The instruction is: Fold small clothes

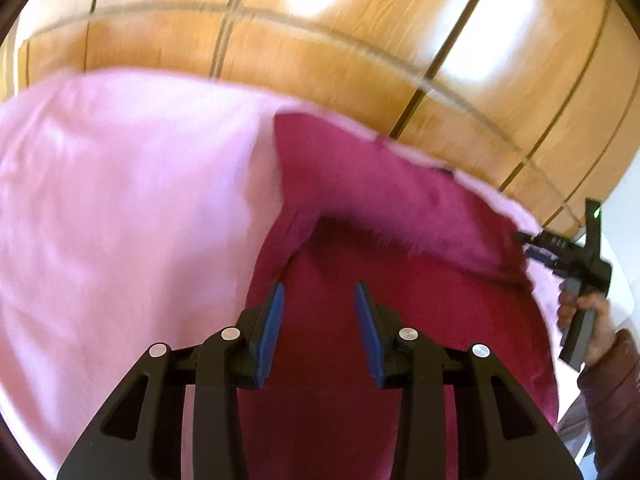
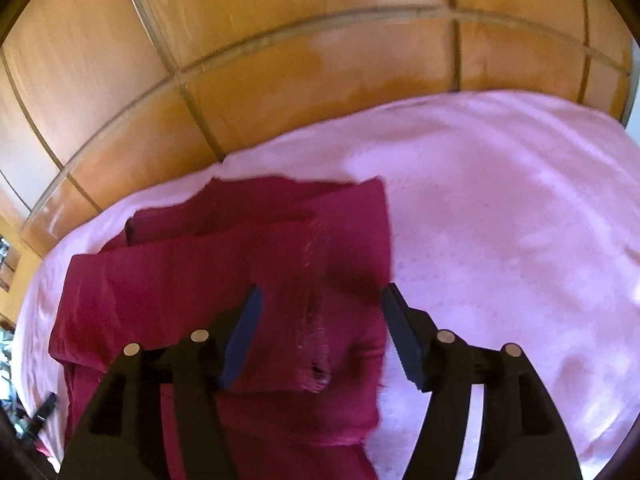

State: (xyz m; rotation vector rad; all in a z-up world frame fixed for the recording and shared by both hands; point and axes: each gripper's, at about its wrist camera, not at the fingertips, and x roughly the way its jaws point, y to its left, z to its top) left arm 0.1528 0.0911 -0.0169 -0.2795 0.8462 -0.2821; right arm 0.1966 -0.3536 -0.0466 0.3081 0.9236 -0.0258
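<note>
Black left gripper (image 1: 320, 332), blue pads (image 1: 370, 334) partly apart, gripping nothing; black right gripper (image 2: 320, 334) spread wide, empty, angled down.

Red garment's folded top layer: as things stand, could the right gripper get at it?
Probably yes. The right gripper hangs open directly over the red garment on the pink sheet, nothing between its jaws and nothing blocking the way.

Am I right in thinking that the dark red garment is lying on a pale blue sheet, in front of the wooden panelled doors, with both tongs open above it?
Nearly: the sheet is pale pink, not blue, as the right wrist view shows. The rest holds: the dark red garment lies on it before the wooden panelled doors, with the left tongs and right tongs open above it.
</note>
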